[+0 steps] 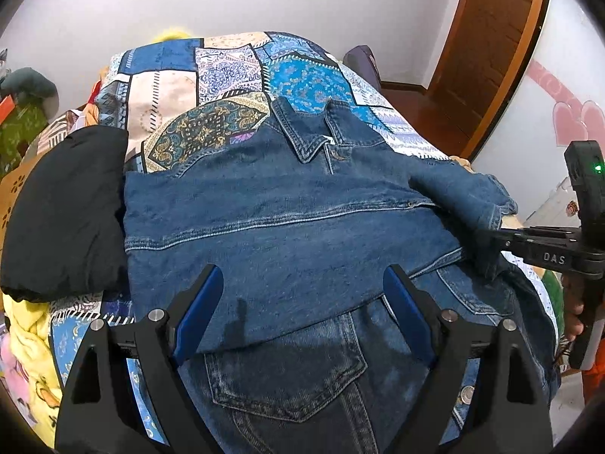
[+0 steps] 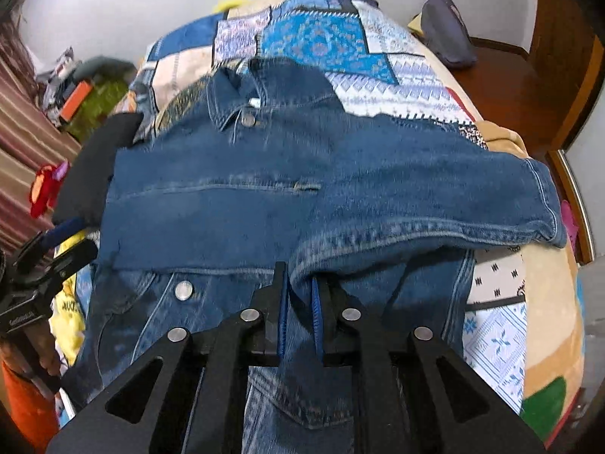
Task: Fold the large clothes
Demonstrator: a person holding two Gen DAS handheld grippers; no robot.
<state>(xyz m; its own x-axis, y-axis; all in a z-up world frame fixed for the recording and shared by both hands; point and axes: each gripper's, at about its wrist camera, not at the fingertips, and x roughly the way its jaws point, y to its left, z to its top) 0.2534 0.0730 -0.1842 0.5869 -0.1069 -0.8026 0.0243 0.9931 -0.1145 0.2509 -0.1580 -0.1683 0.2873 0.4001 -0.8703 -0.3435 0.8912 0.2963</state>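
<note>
Right gripper [image 2: 300, 295] clamped tight on a fold of sleeve [image 2: 435, 204], mid-carry across the jacket [image 2: 227, 204]. Left gripper [image 1: 302, 302] spread wide just above the denim, holding nothing. Jacket lying face-up on the bed [image 2: 491, 325], buttoned front and chest pocket nearest, one sleeve already laid crosswise over the chest, collar [image 1: 302, 132] at the far end. Likely about halfway: sleeves nearly in, body not yet doubled over. Black garment [image 1: 64, 212] beside the jacket, touching its edge.
</note>
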